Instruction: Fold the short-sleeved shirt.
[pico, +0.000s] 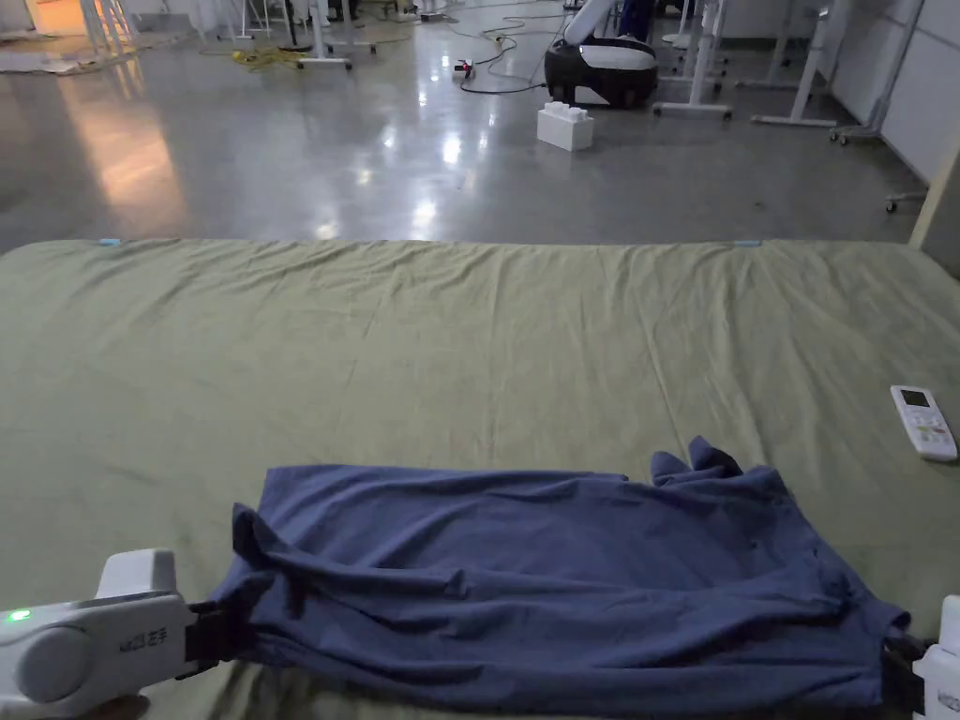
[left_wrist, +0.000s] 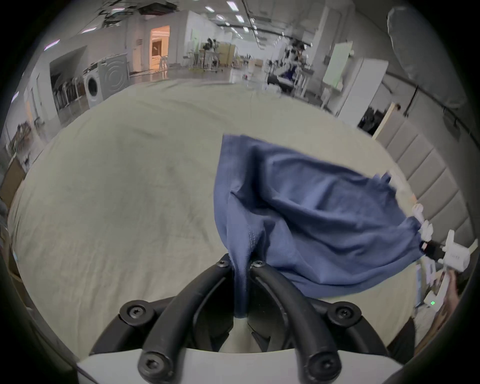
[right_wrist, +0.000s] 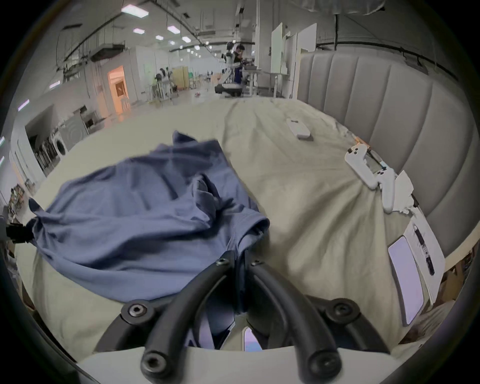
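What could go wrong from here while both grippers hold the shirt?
1. The shirt is bunched and creased between the left gripper and right gripper; folding now may set the wrinkles.
2. Each gripper pinches only a small bunch of cloth, so a hard pull could slip it free.
3. A wide swing to the right might sweep the remote along the bed sheet.

Open lab hall: concrete floor (pico: 281, 159), test bed (pico: 469, 328), washing machine (left_wrist: 93, 88).
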